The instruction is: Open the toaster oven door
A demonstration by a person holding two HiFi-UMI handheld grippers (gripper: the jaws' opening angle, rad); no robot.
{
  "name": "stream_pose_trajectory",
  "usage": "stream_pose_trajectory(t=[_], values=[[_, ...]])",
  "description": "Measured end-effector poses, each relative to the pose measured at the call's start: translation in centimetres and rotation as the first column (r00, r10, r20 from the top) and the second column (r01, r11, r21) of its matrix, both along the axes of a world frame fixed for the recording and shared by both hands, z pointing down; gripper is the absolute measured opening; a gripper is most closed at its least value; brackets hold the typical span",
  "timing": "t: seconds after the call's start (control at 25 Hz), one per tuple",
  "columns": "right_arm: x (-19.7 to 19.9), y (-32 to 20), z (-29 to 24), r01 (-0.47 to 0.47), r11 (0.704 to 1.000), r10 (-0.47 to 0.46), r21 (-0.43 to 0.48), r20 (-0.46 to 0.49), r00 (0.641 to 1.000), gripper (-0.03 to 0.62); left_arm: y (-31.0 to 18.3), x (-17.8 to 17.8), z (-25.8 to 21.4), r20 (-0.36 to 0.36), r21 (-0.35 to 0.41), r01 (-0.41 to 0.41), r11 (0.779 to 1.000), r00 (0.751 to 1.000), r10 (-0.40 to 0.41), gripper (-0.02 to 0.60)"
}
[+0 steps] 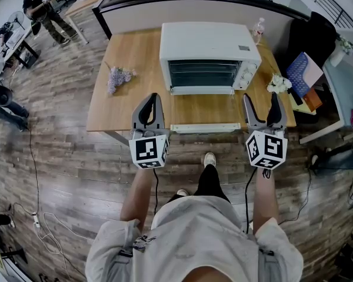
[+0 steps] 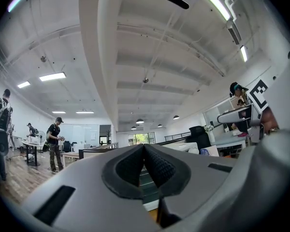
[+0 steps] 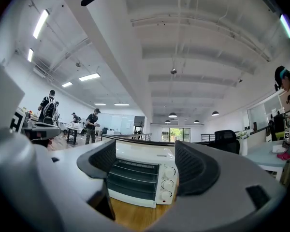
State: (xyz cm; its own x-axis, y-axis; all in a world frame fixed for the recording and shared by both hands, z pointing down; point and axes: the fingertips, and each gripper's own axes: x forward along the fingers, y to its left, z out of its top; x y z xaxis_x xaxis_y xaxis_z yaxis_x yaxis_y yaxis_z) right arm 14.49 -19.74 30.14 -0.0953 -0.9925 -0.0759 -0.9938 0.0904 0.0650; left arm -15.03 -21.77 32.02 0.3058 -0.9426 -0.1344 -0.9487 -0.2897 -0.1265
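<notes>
Toaster oven (image 1: 209, 54) toward the back of a wooden surface (image 1: 135, 51): white, boxy, long axis running left to right, dark glass door (image 1: 201, 74) facing the person holding the tools. Three round dials (image 1: 245, 75) stacked at the right end of the front. Small print on the oven's top panel and beside the dials, too fine to read. Only bold markings in view: black-and-white square patterns on the cubes (image 1: 149, 150) of both tools.

Door apparently upright and flush with the front, touched by neither tool.

Left gripper (image 1: 153, 98) held over the near edge of the surface, in line with the oven's left front corner but apart from it, jaws pressed together with nothing between them. In the left gripper view, just a sliver of the oven's dark front visible beneath the closed tips.

Right gripper (image 1: 261, 101) level with it, in line with the oven's right end, jaws spread wide and holding nothing. In the right gripper view, oven front framed in the gap between the jaws, dials nearer the right-hand jaw, bare wood in between.

Also on the surface: a sprig of lavender (image 1: 117, 76) to the oven's left, white flowers (image 1: 278, 84) to its right, a bottle (image 1: 258, 29) behind the right rear corner, a pale strip (image 1: 206, 128) along the near edge.
</notes>
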Motion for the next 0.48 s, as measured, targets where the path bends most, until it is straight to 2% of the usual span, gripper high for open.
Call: stream_pose_trajectory(t=[0.48], values=[[0.03, 0.34, 0.60, 0.008, 1.000, -0.008, -0.015, -0.004, 1.000, 0.393, 0.20, 0.25, 0.37, -0.004, -0.008, 0.003, 1.000, 1.000, -0.003, 0.014]])
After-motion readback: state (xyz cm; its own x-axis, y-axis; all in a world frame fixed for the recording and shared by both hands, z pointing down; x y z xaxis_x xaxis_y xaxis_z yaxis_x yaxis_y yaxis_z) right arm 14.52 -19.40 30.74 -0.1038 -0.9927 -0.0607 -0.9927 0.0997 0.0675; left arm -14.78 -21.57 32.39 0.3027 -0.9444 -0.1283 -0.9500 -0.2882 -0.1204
